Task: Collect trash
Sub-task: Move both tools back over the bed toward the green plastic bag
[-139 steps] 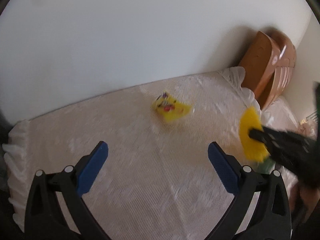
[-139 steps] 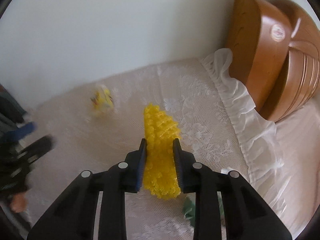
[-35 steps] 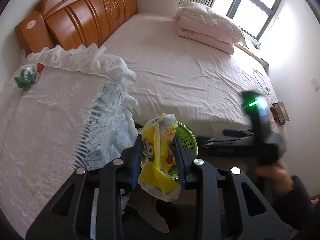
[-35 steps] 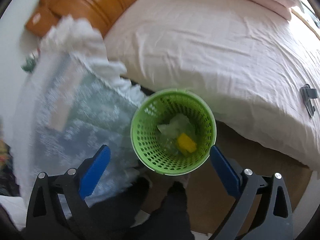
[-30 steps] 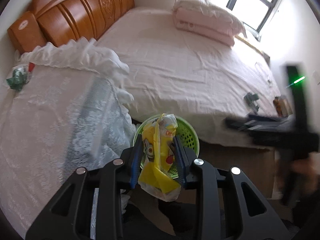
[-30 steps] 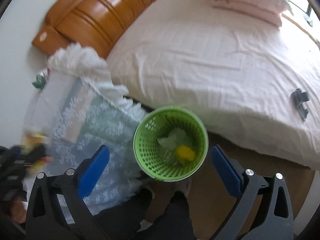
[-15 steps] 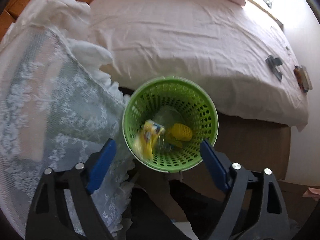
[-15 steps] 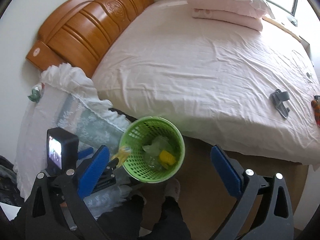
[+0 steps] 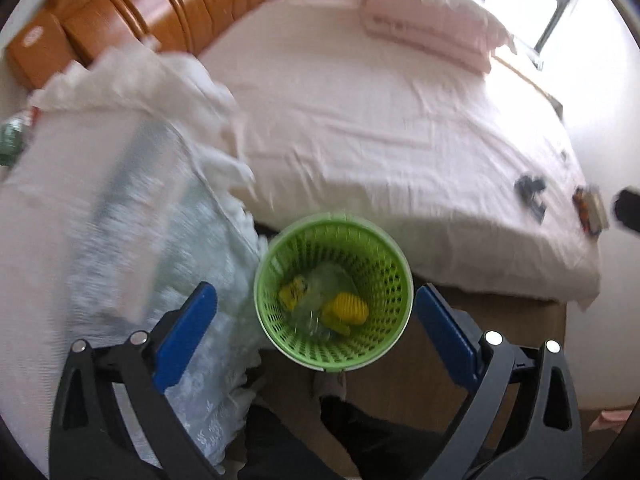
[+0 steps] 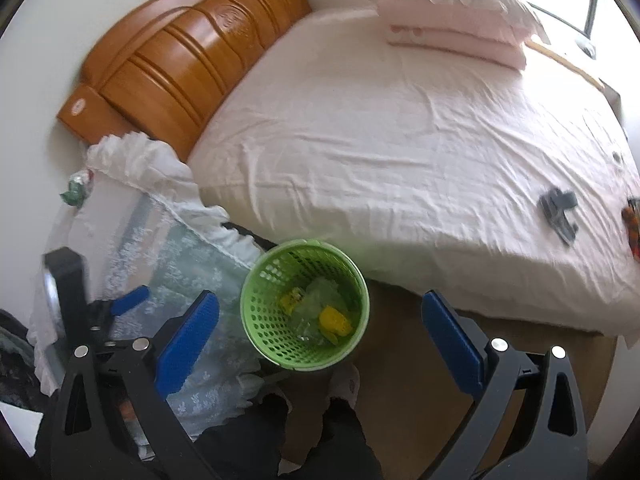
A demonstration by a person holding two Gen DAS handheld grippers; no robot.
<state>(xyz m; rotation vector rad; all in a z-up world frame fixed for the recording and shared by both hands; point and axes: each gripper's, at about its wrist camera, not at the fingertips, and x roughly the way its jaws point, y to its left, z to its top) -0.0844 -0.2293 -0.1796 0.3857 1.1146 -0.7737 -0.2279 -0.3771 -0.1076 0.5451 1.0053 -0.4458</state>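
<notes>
A green mesh basket (image 9: 376, 254) (image 10: 260, 320) stands on the floor between the bed and the lace-covered nightstand. Inside it lie a yellow snack wrapper (image 9: 294, 292) (image 10: 291, 299), a bumpy yellow piece (image 9: 349, 309) (image 10: 333, 320) and clear plastic (image 9: 322, 278). My left gripper (image 9: 315, 290) hangs above the basket, its jaws opening wide with nothing between them; one of its blue fingers (image 10: 130, 300) shows left of the basket. My right gripper (image 10: 319, 296) is open and empty above the basket. A crumpled green wrapper (image 9: 10, 136) (image 10: 76, 190) lies at the nightstand's far corner.
The white lace cloth (image 10: 176, 264) drapes over the nightstand left of the basket. A pink-sheeted bed (image 10: 400, 140) with a wooden headboard (image 10: 180, 60) fills the right; a grey object (image 10: 558, 208) lies on it. The person's dark-clothed legs (image 10: 320, 440) stand just below the basket.
My left gripper opened over the basket and the yellow snack wrapper dropped from it into the basket. The right gripper drew back and up, so the basket looks smaller.
</notes>
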